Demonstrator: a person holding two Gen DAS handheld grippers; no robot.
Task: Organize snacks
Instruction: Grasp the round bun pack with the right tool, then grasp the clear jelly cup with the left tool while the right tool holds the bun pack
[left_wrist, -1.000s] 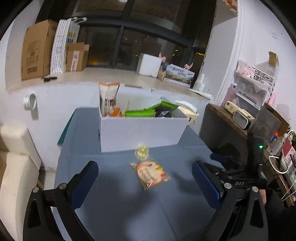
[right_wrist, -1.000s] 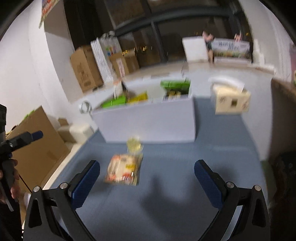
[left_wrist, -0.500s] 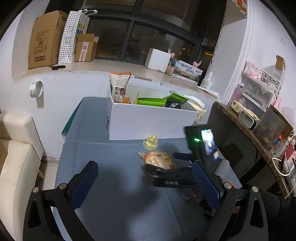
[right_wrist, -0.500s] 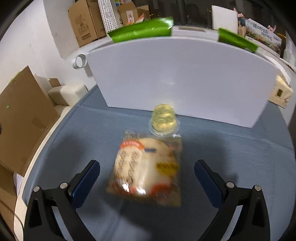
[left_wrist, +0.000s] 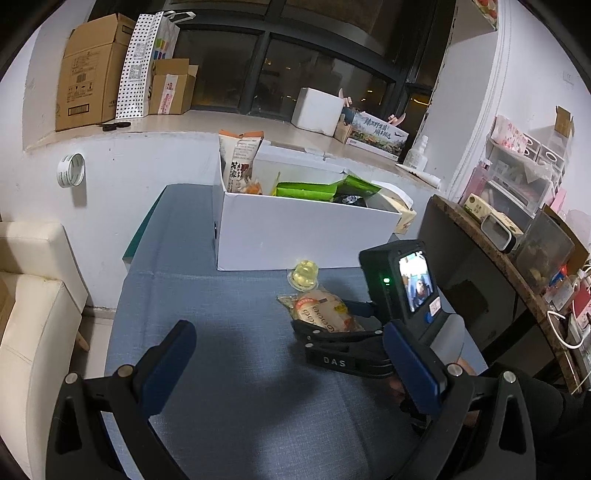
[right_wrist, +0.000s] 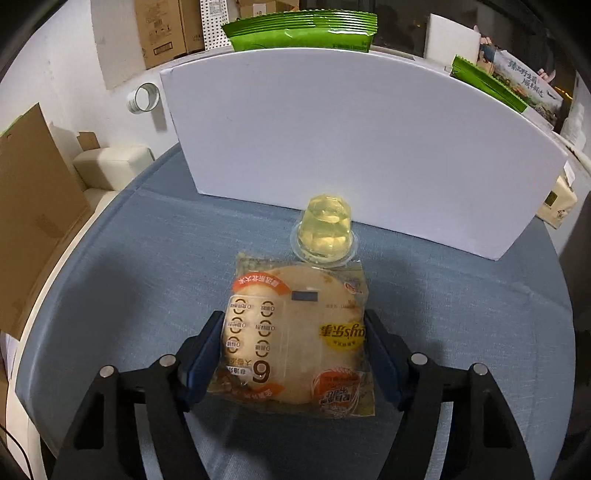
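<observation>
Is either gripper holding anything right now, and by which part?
Right gripper brackets the clear-wrapped round rice-cracker packet at its side edges, near end; whether it's clamped is unclear. Left gripper is open, empty.
</observation>
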